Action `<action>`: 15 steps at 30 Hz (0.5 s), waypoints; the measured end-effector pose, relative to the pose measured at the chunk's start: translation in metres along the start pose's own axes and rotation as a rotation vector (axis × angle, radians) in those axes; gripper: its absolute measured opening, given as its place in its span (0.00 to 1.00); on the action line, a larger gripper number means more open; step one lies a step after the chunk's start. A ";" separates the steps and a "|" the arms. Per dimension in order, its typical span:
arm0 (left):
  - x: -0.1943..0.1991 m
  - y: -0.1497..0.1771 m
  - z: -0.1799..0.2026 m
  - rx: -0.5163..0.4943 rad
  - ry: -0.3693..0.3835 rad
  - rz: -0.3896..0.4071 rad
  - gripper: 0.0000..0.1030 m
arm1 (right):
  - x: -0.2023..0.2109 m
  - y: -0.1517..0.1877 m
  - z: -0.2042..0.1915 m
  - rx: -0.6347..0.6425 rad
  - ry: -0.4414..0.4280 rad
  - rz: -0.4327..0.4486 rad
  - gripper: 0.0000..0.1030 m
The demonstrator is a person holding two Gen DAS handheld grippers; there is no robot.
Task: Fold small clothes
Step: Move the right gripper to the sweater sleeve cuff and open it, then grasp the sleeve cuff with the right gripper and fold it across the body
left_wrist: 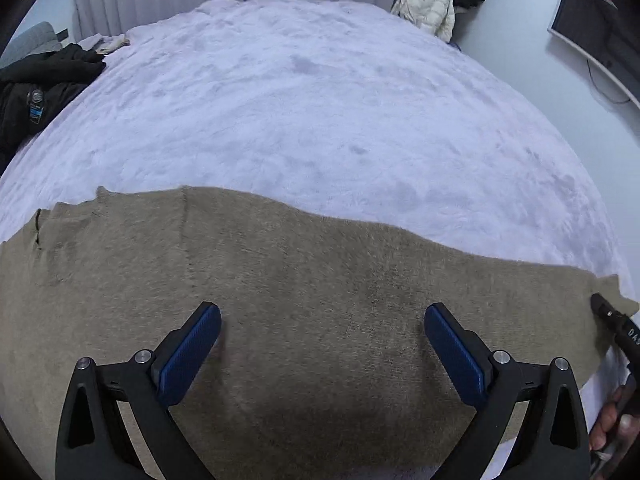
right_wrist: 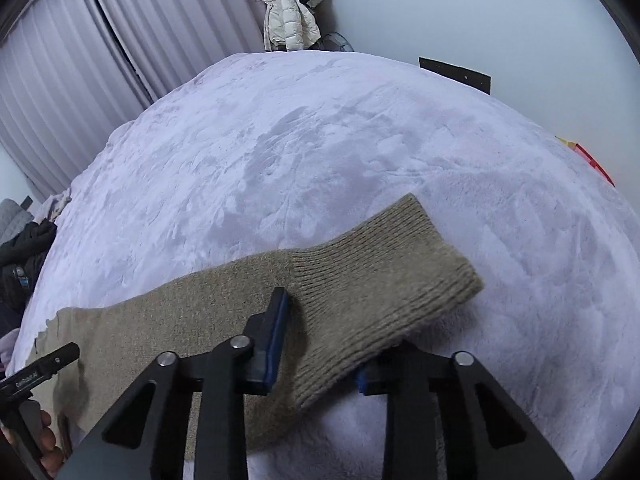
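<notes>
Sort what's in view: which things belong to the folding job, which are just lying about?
Job:
tan knit garment
its ribbed cuff, between the right gripper's jaws
left gripper, open above it

Lying about:
black jacket
cream puffer coat
monitor

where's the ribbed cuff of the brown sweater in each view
Left wrist view: the ribbed cuff sits at the far right edge, small, where the brown sweater tapers, just above the tip of the right gripper.
Right wrist view: the cuff fills the centre right, lying on the white blanket, with the right gripper's pads closed on its near edge.
Shared landmark: the cream puffer jacket hanging beyond the bed.
</notes>
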State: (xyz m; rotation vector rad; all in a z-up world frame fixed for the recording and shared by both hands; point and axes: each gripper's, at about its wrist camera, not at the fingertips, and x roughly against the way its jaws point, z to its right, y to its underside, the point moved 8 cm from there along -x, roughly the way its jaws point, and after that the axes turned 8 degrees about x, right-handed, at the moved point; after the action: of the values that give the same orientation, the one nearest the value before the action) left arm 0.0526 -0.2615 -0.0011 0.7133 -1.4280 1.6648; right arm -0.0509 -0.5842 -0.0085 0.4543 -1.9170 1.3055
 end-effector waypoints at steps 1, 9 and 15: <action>0.010 -0.004 -0.011 0.016 -0.018 0.036 0.99 | -0.001 0.001 0.000 -0.005 -0.010 0.000 0.21; -0.047 0.012 -0.073 0.019 -0.164 -0.113 1.00 | -0.001 -0.007 -0.018 0.030 0.003 0.013 0.07; -0.025 0.006 -0.075 0.065 -0.078 -0.065 1.00 | 0.054 -0.024 -0.053 0.105 0.045 0.140 0.06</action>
State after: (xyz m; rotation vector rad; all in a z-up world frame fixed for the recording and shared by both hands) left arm 0.0670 -0.1938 -0.0396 0.8604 -1.3947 1.6551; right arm -0.0501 -0.5400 0.0575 0.3444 -1.8772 1.4997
